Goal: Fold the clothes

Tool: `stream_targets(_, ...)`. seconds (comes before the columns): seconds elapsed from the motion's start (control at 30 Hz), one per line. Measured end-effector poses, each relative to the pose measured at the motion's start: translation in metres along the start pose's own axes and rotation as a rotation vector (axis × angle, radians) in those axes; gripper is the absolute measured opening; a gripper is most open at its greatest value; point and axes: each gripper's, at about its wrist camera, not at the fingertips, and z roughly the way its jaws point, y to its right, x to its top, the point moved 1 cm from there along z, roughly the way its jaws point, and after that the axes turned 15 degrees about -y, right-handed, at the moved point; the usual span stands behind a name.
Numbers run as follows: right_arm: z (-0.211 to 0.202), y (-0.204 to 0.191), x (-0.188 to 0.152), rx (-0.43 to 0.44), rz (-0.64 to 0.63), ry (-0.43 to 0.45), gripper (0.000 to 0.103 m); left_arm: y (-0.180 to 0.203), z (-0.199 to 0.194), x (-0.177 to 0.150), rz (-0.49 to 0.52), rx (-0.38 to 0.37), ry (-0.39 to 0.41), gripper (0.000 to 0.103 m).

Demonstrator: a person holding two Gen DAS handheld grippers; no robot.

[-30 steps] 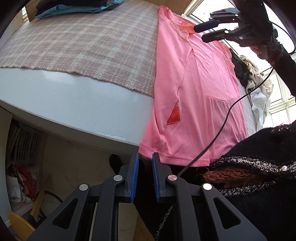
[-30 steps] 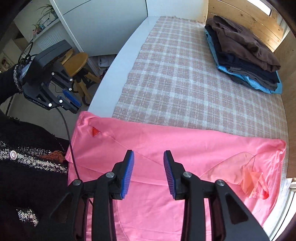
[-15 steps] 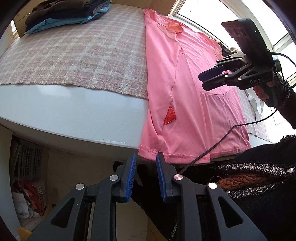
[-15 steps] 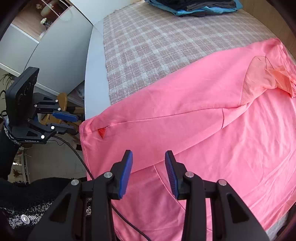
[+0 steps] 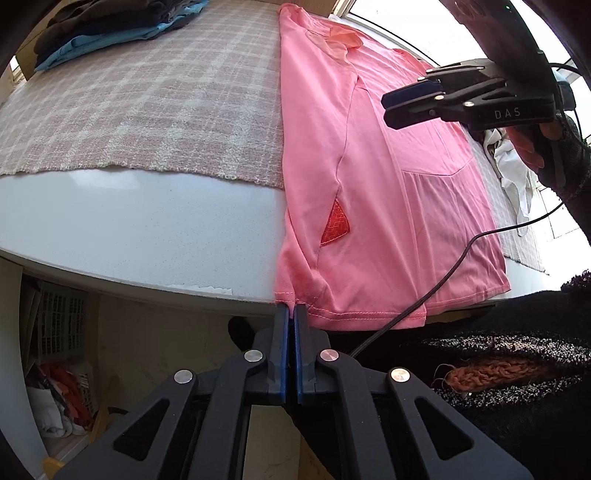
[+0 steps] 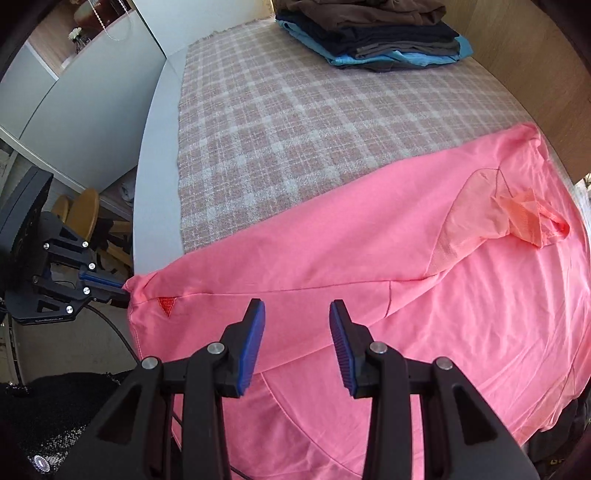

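The tabletop (image 5: 129, 225) is carrying a checked cloth (image 6: 295, 122) across most of its width, and the pink shirt (image 5: 388, 192) is lying spread flat over the near-window side of it, its long axis running straight away from the person, collar at the far end, hem drooping over the near edge. A folded stack of dark clothes (image 6: 373, 33) is sitting well apart at the far corner. Now the detail that matters: the left tool (image 5: 290, 314) is sitting right at the hem's left corner, its blue pads closed together on that corner of fabric, so it's gripping the shirt from below the edge. The right tool (image 6: 297, 339) is hovering over the body of the shirt with its pads spread wide, holding nothing, the cloth lying directly beneath and ahead of it. I'd judge the left side is the one anchored, and the right is nearer the middle and collar end; whichever fold is coming, it's turning on that lengthwise lie.
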Motion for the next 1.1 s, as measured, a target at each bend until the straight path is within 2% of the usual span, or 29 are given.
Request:
stream_targets(0.1,0.006,0.012,0.015,-0.065,-0.018,-0.027,0.036,0.006,-0.010,0.000,0.013,-0.020,0.037,0.001)
stream_targets(0.23,0.026,0.023,0.027,-0.185,-0.055,-0.089,0.036,0.006,-0.022,-0.003,-0.047,-0.099,0.074,0.001)
stream_targets(0.3,0.031,0.030,0.027,-0.184,-0.046,-0.097,0.037,0.005,-0.026,-0.007,-0.072,-0.134,0.094,0.001)
stream_targets(0.4,0.032,0.042,0.027,-0.156,-0.027,-0.098,0.048,0.003,-0.032,-0.012,-0.109,-0.186,0.123,0.001)
stream_targets(0.53,0.030,0.052,0.028,-0.125,-0.009,-0.102,0.050,0.000,-0.038,-0.020,-0.163,-0.248,0.155,0.001)
stream_targets(0.67,0.027,0.053,0.026,-0.158,-0.030,-0.100,0.053,-0.016,-0.003,-0.030,-0.271,-0.209,0.080,0.000)
stream_targets(0.8,0.022,0.055,0.024,-0.170,-0.037,-0.099,0.053,-0.022,0.000,-0.033,-0.329,-0.280,0.090,0.000)
stream_targets(0.93,0.000,0.052,0.014,-0.099,-0.029,-0.044,0.053,-0.013,-0.014,-0.028,-0.276,-0.145,0.091,0.000)
stream_targets(1.0,-0.013,0.046,0.006,-0.023,-0.030,-0.011,0.053,-0.008,-0.019,-0.022,-0.234,-0.115,0.090,0.000)
stream_targets(1.1,-0.013,0.022,-0.005,0.049,-0.051,-0.008,0.053,-0.001,-0.022,-0.008,-0.165,-0.086,0.093,0.000)
